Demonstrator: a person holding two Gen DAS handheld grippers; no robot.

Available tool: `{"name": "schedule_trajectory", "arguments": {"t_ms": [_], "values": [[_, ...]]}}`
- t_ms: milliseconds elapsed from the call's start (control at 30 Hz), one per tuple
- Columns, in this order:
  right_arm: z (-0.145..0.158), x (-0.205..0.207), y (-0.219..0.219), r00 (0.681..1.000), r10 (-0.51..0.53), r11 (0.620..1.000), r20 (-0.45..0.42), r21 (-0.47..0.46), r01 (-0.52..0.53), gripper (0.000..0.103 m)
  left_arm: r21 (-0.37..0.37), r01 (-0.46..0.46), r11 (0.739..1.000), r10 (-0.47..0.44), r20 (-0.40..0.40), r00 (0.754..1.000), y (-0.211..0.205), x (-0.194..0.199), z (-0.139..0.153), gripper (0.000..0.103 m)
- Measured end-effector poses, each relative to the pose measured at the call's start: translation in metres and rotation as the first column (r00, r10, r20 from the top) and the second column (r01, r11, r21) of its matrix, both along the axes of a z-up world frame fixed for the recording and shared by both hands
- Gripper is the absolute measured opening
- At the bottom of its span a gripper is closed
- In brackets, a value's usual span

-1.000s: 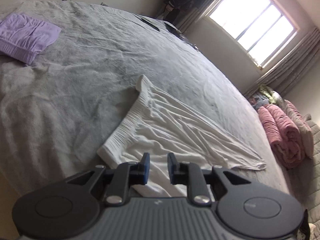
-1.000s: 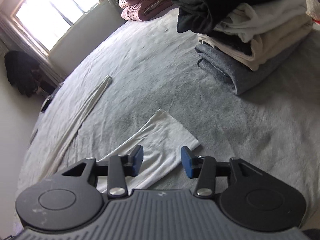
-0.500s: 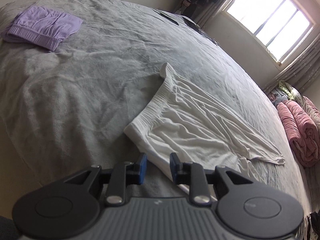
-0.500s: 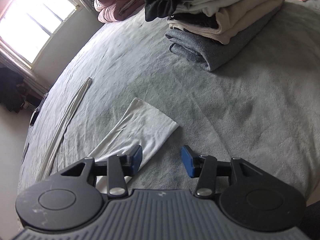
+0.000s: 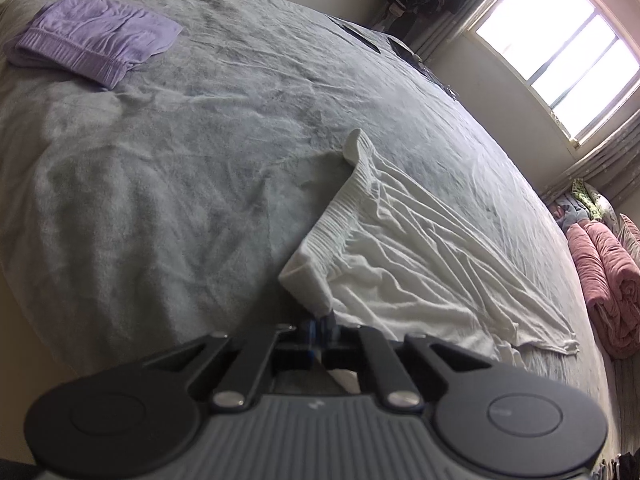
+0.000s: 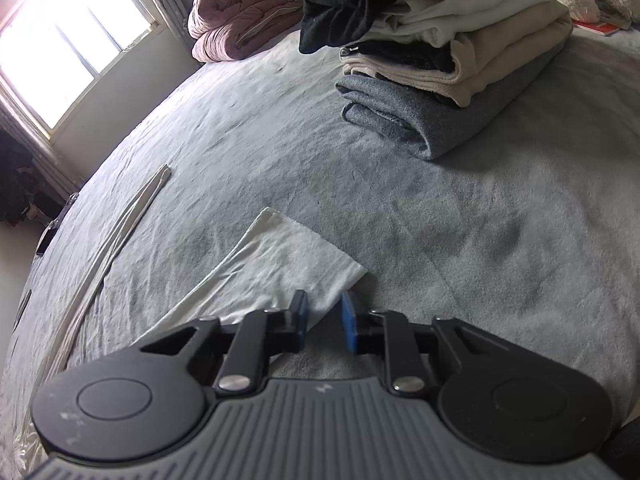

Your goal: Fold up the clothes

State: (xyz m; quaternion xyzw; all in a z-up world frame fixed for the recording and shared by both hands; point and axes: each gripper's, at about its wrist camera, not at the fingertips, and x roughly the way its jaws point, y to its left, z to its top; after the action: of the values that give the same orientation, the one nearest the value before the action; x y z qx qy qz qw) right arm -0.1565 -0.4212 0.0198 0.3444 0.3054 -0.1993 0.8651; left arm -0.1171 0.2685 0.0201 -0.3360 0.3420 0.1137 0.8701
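White trousers (image 5: 400, 264): pos. flat on grey bedspread (image 5: 180, 180), near the front edge of the bed, elastic waistband toward the L side, legs running off to the R side.

1. Bedspread: covers the whole bed, wrinkled, fills most of both views.
2. Window (image 5: 560, 52): bright, in the wall beyond the far side of the bed, curtains either side.
3. Stack of folded clothes (image 6: 460, 80): on the bedspread, well apart from the trousers. Grey item at the bottom, beige and white above, black on top.
4. Pink quilts (image 5: 608, 280): rolled, at the bed's end below the window side.
5. Lilac garment (image 5: 92, 36): folded, far corner of the bed, well apart from the trousers.
6. L gripper (image 5: 320, 330): jaws pressed together, pinching the near corner of the waistband. That corner stands up off the bedspread, w/ a fold rising from the pads.
7. R gripper (image 6: 324, 320): jaws have just been closing. A narrow gap shows between the blue pads (image 6: 349, 322). Near corner of the leg hem lies in that gap. Pads not seen pressing the cloth.
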Motion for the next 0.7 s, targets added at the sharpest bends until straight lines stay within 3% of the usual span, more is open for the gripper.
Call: {"name": "schedule_trajectory", "arguments": {"t_ms": [167,433,567,667,700], "values": [[0.013,-0.008,0.000,0.997,-0.031,0.998,0.070,-0.055,0.035,0.001,0.007,-0.031,0.999,0.031,0.087,0.996,0.010,-0.011,0.012,0.001],[0.031,-0.026,-0.006,0.982,-0.117,0.987,0.150,-0.095,0.132,0.000,0.025,-0.038,0.999,0.035,0.111,0.993,0.012,-0.016,0.018,0.001],[0.029,-0.022,-0.003,0.988,-0.082,0.990,0.128,-0.108,0.096,0.000,0.027,-0.028,0.999,0.024,0.108,0.994,0.011,-0.020,0.018,0.001],[0.024,-0.016,0.004,0.998,-0.032,0.993,0.053,-0.113,0.038,0.000,0.046,-0.013,0.999,0.009,0.087,0.996,0.009,-0.017,0.014,0.001],[0.023,-0.016,0.005,0.999,-0.034,0.994,0.038,-0.104,0.038,0.007,0.049,-0.012,0.999,0.008,0.082,0.997,0.009,-0.016,0.013,0.001]]}}
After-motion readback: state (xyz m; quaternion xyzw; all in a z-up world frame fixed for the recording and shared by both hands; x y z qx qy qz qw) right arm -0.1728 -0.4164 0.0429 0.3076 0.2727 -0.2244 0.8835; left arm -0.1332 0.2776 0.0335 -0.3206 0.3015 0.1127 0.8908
